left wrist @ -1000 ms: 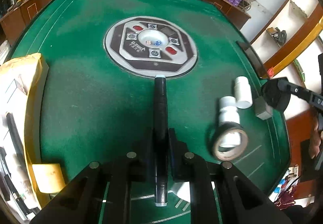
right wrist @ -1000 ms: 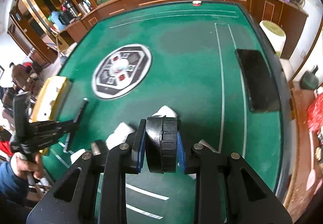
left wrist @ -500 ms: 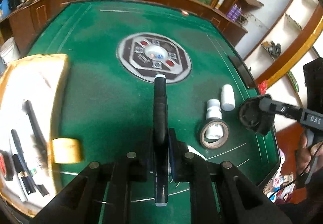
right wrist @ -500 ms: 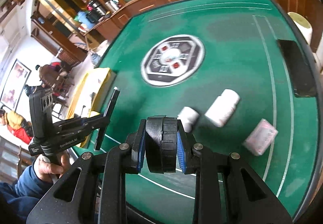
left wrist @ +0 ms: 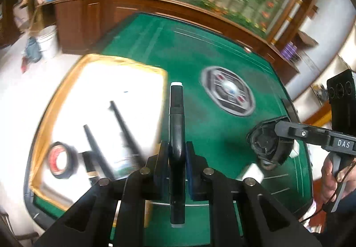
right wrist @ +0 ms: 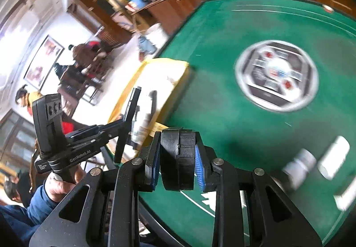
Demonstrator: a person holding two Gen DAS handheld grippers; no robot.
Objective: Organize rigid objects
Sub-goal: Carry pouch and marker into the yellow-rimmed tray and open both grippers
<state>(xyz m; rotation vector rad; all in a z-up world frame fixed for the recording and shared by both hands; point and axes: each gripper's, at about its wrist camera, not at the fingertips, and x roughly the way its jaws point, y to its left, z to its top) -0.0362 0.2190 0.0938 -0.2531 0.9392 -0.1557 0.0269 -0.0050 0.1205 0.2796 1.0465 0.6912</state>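
My left gripper (left wrist: 176, 149) is shut on a black marker (left wrist: 176, 113) with white ends, which points forward just right of the yellow-rimmed tray (left wrist: 124, 64). In the tray lie a black tape roll with a red core (left wrist: 62, 161) and black pens (left wrist: 124, 126). My right gripper (right wrist: 178, 154) is shut on a black tape roll (right wrist: 178, 158), held on edge between the blue pads above the green table (right wrist: 222, 102). The left wrist view shows that roll (left wrist: 267, 146) at the right, over the felt. The right wrist view shows the left gripper (right wrist: 130, 111) near the tray (right wrist: 164, 62).
A round grey console (left wrist: 228, 91) sits in the table's middle. Two white bottles (right wrist: 300, 165) lie blurred on the felt at the right. Beyond the table's left edge are a white bucket (left wrist: 47, 41), wooden cabinets and people in the room.
Both grippers have swung left across the table toward the tray, each still holding its object. The white bottles and the brown tape roll have dropped back to the right.
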